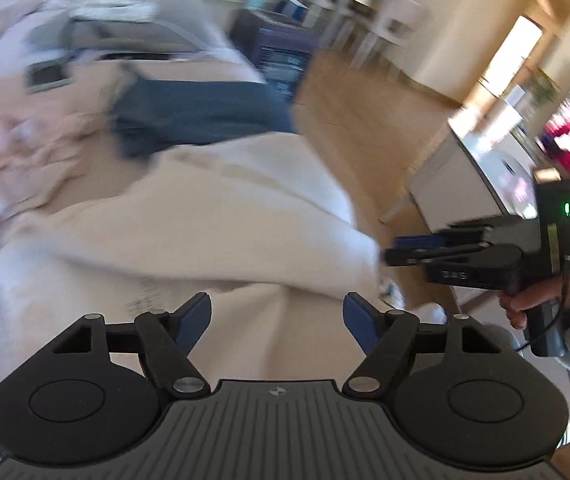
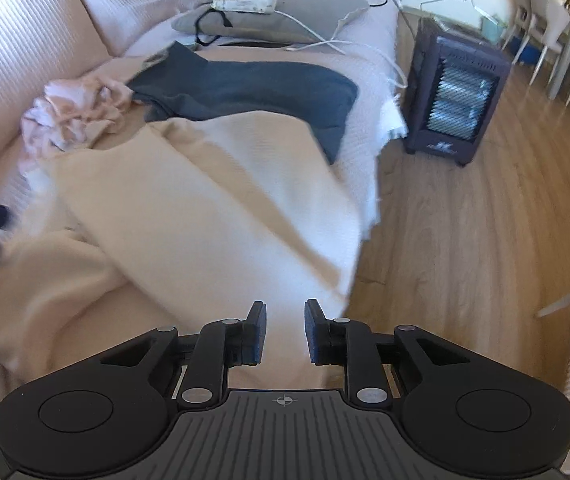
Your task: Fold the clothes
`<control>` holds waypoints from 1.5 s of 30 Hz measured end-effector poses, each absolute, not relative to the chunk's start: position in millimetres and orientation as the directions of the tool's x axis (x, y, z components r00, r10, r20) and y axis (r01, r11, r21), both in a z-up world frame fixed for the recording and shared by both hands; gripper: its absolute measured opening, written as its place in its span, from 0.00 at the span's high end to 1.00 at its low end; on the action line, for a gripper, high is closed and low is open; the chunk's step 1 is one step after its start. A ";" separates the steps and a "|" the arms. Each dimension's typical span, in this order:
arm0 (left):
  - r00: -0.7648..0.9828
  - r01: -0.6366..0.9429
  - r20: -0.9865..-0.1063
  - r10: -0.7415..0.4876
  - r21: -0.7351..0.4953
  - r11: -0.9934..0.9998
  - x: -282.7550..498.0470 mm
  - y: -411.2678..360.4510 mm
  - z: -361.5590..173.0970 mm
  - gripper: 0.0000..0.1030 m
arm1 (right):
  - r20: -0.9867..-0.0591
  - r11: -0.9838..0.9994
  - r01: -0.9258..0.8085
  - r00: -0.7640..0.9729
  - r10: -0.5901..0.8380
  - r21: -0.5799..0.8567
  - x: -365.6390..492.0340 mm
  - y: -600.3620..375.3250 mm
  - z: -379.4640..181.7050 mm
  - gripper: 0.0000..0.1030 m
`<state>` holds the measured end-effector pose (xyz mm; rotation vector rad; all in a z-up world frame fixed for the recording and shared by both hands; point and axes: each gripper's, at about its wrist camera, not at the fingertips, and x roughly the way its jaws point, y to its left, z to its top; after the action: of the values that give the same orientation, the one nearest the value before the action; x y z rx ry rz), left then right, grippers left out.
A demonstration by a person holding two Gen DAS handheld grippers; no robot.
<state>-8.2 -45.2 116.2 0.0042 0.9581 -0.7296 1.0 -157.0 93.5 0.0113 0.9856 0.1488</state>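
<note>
Cream garment [image 2: 213,208] lay spread along the sofa [image 2: 17,48], one edge hanging past the seat front toward the wood floor [image 2: 465,248]. Beyond it on the sofa: dark blue garment [image 2: 245,88], partly tucked under the cream cloth; pink crumpled garment [image 2: 69,112] against the backrest. Off the sofa's far end stood a heater [image 2: 457,96].

Left gripper [image 1: 277,316] hovered above the cream cloth, jaws wide apart, nothing between them. Right gripper [image 2: 285,332] at the overhanging edge, jaws narrowly parted, pads apparently not pressing cloth.

Judged between grasps, with a fold of the cream garment in hand. Next called for pinching an edge or corner with each gripper, then carrying it across.
</note>
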 end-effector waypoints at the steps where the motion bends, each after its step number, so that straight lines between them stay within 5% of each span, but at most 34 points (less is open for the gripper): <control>1: 0.347 0.580 -0.755 -0.556 -0.293 0.760 -8.2 -54.0 112.1 0.39 | -0.831 0.985 -0.133 0.531 0.166 0.112 -1.7 -154.8 93.6 0.79; 3: 0.340 0.584 -0.780 -0.525 -0.262 0.768 -6.4 -64.6 104.2 0.50 | -0.833 0.967 -0.164 0.493 0.251 0.195 -6.6 -148.9 92.5 0.79; 10: 0.371 0.504 -0.823 -0.431 -0.211 0.837 -1.4 -44.7 88.1 0.51 | -0.813 0.873 -0.241 0.324 0.484 0.424 9.6 -114.9 66.8 0.79; 21: 0.346 0.352 -0.911 -0.224 -0.095 0.931 1.4 3.0 44.9 0.44 | -0.800 0.961 -0.170 0.533 0.275 0.218 74.6 -114.1 78.2 0.79; 39: 0.321 0.295 -0.910 -0.262 -0.167 0.941 -4.4 24.2 35.6 0.33 | -0.798 0.924 -0.042 0.489 0.351 0.381 117.8 -110.8 61.6 0.75; 45: 0.333 0.282 -0.903 -0.271 -0.179 0.943 -7.9 30.2 39.0 0.33 | -0.803 0.973 -0.148 0.551 0.229 0.176 111.5 -85.3 66.8 0.85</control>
<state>-7.9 30.2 39.0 0.0105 1.1767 -0.3612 111.5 -85.3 66.8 0.0914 0.9622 0.2230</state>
